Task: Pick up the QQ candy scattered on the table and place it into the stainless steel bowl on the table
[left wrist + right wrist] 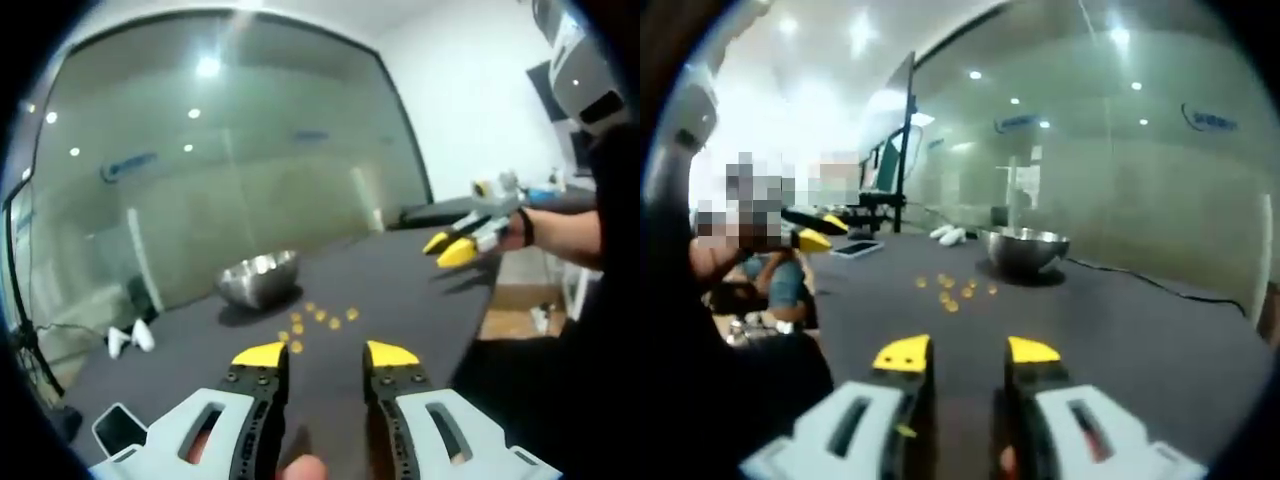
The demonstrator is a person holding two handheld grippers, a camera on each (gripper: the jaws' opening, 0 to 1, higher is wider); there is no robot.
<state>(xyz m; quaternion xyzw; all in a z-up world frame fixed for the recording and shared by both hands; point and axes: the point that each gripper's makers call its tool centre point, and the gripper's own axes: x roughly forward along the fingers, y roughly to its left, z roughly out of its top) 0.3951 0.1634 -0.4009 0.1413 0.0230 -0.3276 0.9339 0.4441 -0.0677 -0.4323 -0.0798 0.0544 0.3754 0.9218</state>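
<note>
My steel bowl (260, 278) looks empty; candies (318, 322) dot the tabletop (400, 290). Both grippers, left (322, 356) and right (965, 352), hover parted, empty.

Soft blur, ceiling-light glare, fisheye warp

The table (400, 290) is a dark charcoal grey, plain and unpatterned, and on it the QQ candy (312, 322) shows as small orange-yellow dots. The stainless steel bowl (260, 277) is shiny silver, mirroring pale light. The left gripper (325, 357) has bright yellow tips on black jaws, set in a light grey body; the right gripper (965, 352) wears the same yellow, black and pale grey. A phone (118, 428) near the table's edge has a white frame around a dark screen. Two small white objects (130, 340) lie near the bowl. The glass wall (220, 150) behind is greenish grey with faint blue lettering.
</note>
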